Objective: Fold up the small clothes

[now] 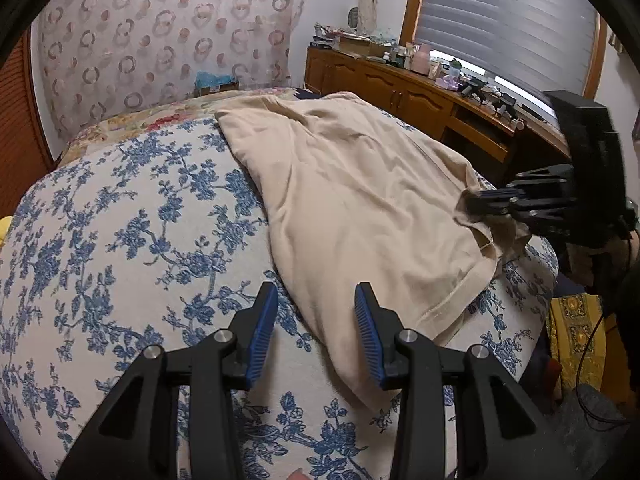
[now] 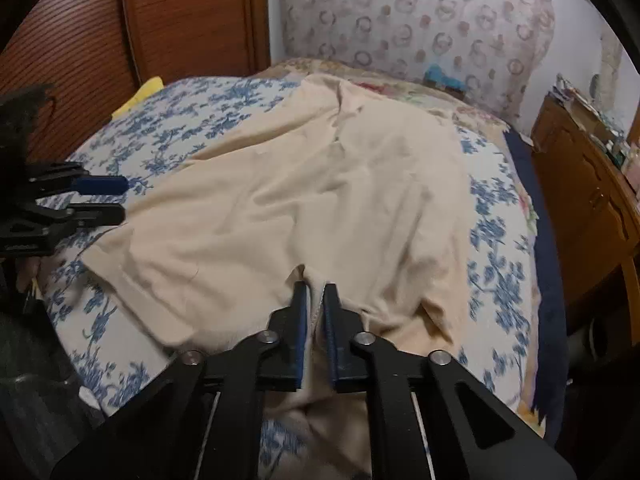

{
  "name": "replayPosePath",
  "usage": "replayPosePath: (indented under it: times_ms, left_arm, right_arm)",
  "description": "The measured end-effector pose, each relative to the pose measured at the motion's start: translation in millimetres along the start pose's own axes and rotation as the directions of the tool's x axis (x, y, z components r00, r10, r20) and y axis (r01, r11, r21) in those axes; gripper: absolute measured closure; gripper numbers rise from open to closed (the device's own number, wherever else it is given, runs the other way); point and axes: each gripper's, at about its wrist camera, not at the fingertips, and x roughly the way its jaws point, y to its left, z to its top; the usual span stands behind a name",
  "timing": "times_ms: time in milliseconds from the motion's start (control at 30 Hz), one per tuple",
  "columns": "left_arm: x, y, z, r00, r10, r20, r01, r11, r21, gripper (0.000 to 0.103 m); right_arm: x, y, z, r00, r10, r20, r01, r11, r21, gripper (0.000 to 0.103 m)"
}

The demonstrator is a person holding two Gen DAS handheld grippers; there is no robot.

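Observation:
A beige garment (image 1: 360, 200) lies crumpled and spread on the blue-flowered bedspread (image 1: 120, 220). In the left wrist view my left gripper (image 1: 316, 300) hovers open at the garment's near left edge. Nothing sits between its blue pads (image 1: 262, 320), and the hem runs just under the right finger. My right gripper (image 2: 315, 296) is shut on a fold of the garment's (image 2: 320, 184) near edge, with cloth bunched between the pads. The left wrist view shows the right gripper (image 1: 476, 202) at the garment's right side. The left gripper (image 2: 118, 200) appears at the left in the right wrist view, beside the garment's left corner.
The bedspread (image 2: 500, 240) covers a bed that drops off at its right edge toward a wooden cabinet (image 1: 400, 88) cluttered with small items under a window blind (image 1: 512, 20). A patterned cloth (image 1: 160, 28) hangs behind the bed, and a wooden slatted door (image 2: 180, 12) stands at its left.

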Motion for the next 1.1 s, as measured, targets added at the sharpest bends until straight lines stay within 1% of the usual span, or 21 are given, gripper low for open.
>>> replayPosePath:
  times_ms: [100,200,333,433,500,533,567,600,667,767,833,967,1033,1100]
  left_arm:
    - [1.9,-1.4,-1.5,1.0,-0.002,-0.012,0.002,1.0,0.001,0.065]
    - [2.5,-3.6,-2.4,1.0,-0.003,-0.017,0.003,1.0,0.003,0.065]
    - [4.1,-4.9,-4.1,1.0,-0.01,-0.029,0.01,1.0,0.001,0.065]
    - [4.2,-5.9,-6.6,0.999,-0.016,-0.042,0.016,1.0,0.001,0.065]
    - [3.3,-6.7,-8.2,0.999,-0.017,-0.046,0.017,1.0,0.0,0.065]
    - [3.1,-7.0,-9.3,0.999,-0.02,-0.05,0.02,1.0,-0.004,0.065]
    - [2.4,-6.9,-10.7,0.998,-0.026,-0.053,0.025,1.0,-0.009,0.065]
    - [2.0,-6.5,-12.3,0.998,-0.031,-0.056,0.03,0.999,-0.017,0.065]
    - [0.6,-5.7,-14.5,0.998,-0.032,-0.057,0.031,0.999,-0.028,0.065]
    - [-1.1,-5.6,-19.0,0.996,-0.062,-0.065,0.059,0.997,-0.04,0.065]
    - [-2.0,-6.6,-20.0,0.995,-0.074,-0.064,0.072,0.997,-0.043,0.065]
    - [-3.3,-11.4,-22.0,0.994,-0.089,-0.063,0.087,0.996,-0.031,0.066]
    - [-3.2,-14.1,-23.4,0.993,-0.101,-0.063,0.099,0.995,-0.031,0.07]
    - [-2.7,-16.4,-23.2,0.993,-0.099,-0.063,0.097,0.995,-0.027,0.072]
  right_arm:
    - [-24.3,-7.1,-14.0,0.998,-0.031,0.058,0.028,0.999,0.042,0.102]
    - [-44.2,-15.5,-29.6,0.994,-0.074,0.08,0.066,0.994,0.091,0.102]
    - [-61.4,-24.6,-52.9,0.99,-0.125,0.064,0.115,0.983,0.143,0.102]
    - [-62.9,-26.8,-65.0,0.988,-0.153,0.011,0.149,0.976,0.156,0.101]
    - [-65.6,-26.9,-68.7,0.987,-0.158,0.005,0.155,0.975,0.156,0.086]
    - [-67.9,-28.0,-68.9,0.988,-0.152,0.013,0.148,0.976,0.163,0.084]
    - [-69.7,-28.7,-67.8,0.989,-0.147,0.022,0.141,0.976,0.168,0.077]
    - [-72.5,-29.3,-65.3,0.988,-0.148,0.04,0.139,0.975,0.175,0.065]
    - [-74.9,-31.3,-61.7,0.987,-0.149,0.067,0.134,0.973,0.189,0.053]
    - [-71.9,-32.5,-53.2,0.985,-0.143,0.098,0.12,0.971,0.207,0.049]
    - [-65.1,-31.9,-48.3,0.983,-0.148,0.104,0.124,0.97,0.207,0.047]
    - [-41.9,-39.3,-46.2,0.986,-0.151,0.066,0.129,0.959,0.253,0.047]
    - [-29.9,-46.0,-48.7,0.989,-0.148,0.027,0.135,0.95,0.282,0.047]
    - [-24.7,-49.7,-50.9,0.991,-0.13,0.02,0.118,0.945,0.305,0.047]
